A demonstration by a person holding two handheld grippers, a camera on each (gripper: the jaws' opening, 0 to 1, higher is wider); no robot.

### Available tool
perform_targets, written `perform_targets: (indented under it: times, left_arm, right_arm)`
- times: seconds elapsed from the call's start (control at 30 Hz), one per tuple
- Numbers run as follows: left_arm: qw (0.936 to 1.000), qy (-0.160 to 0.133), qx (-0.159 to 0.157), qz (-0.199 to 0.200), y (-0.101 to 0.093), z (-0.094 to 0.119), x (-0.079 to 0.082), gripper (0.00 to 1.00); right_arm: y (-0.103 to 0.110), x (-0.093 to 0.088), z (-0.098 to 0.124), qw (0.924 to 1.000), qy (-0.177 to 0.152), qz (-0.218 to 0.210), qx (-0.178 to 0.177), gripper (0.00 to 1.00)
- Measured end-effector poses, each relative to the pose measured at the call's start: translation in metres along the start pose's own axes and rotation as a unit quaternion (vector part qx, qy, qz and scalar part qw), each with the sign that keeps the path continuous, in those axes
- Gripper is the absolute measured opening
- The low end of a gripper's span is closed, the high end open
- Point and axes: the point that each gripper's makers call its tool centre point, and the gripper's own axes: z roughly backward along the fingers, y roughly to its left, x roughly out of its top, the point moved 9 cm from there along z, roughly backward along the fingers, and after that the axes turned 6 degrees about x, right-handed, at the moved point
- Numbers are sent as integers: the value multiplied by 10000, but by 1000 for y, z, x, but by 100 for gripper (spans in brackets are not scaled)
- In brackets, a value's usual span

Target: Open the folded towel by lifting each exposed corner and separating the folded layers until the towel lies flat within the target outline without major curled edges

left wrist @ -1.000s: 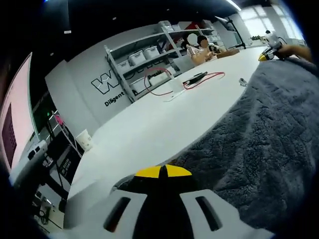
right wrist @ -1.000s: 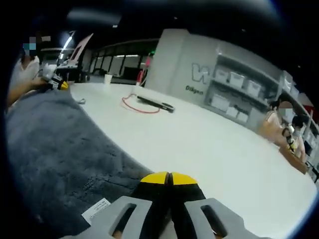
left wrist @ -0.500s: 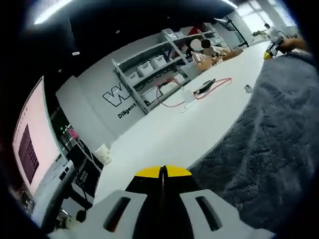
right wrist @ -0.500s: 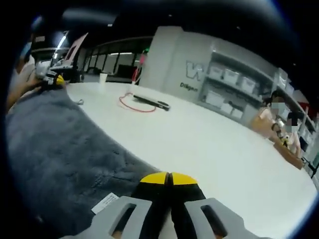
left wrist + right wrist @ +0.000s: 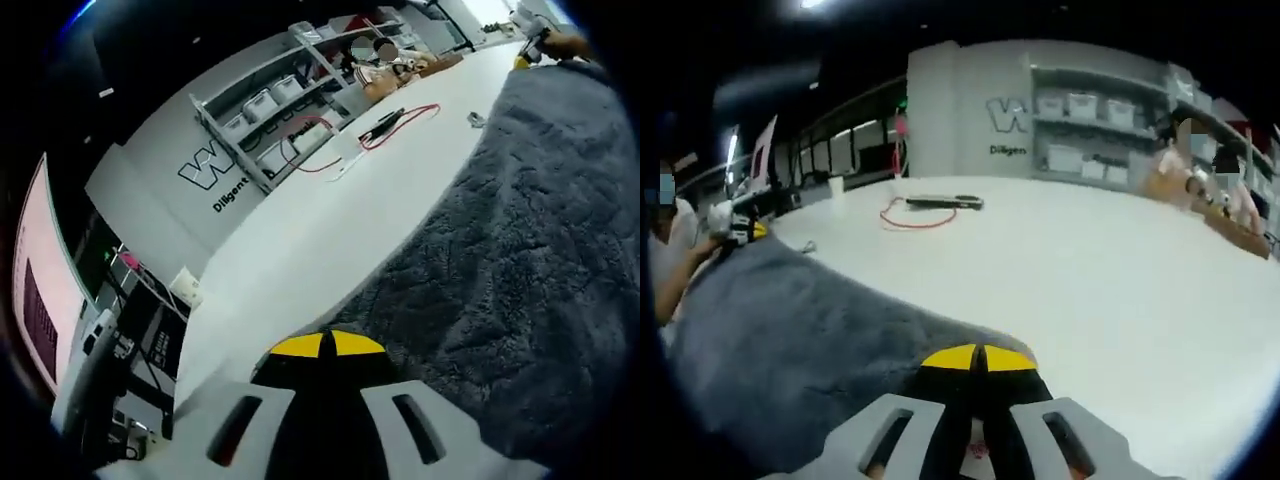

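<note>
Looks like a lab or tech workspace. Long white table (image 5: 300, 250) with a red cable (image 5: 395, 125) trailing across it. Grey wall (image 5: 150, 190) bearing a large logo (image 5: 205, 165). Metal shelves (image 5: 270, 120) stacked with white bins (image 5: 258, 103). Lit monitor (image 5: 35, 300) at one side. People (image 5: 1205, 175) seated at the table's far end. Dark ceiling (image 5: 840, 40) with strip lights.

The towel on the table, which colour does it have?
The towel is dark grey and fluffy; it shows best in the left gripper view.
</note>
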Motion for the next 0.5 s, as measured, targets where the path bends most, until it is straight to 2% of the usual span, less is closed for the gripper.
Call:
perform_targets:
  times: [0.07,0.17,0.2,0.27,0.3,0.5]
  left_arm:
    - [10000,-2,-16,5,0,1,0,1]
    - [9999,31,-99,90,2,2,-1,1]
    - [9999,45,-113,88,3,2,-1,1]
    - [9999,80,-125,39,2,2,0,1]
    - [9999,89,-122,41,1,2,0,1]
    - [9997,107,-104,176,2,3,-1,1]
  right_arm:
    - [0,3,-1,9998,150,153,-53,0]
    - [-2,10,-2,9979,580,-71,-276,0]
    - [-2,12,-4,9971,705,49,-296,0]
    - [-3,18,-10,9918,948,737,-439,0]
    - [-5,20,-14,9896,997,894,-535,0]
    - [-17,26,-30,9913,920,725,-593,0]
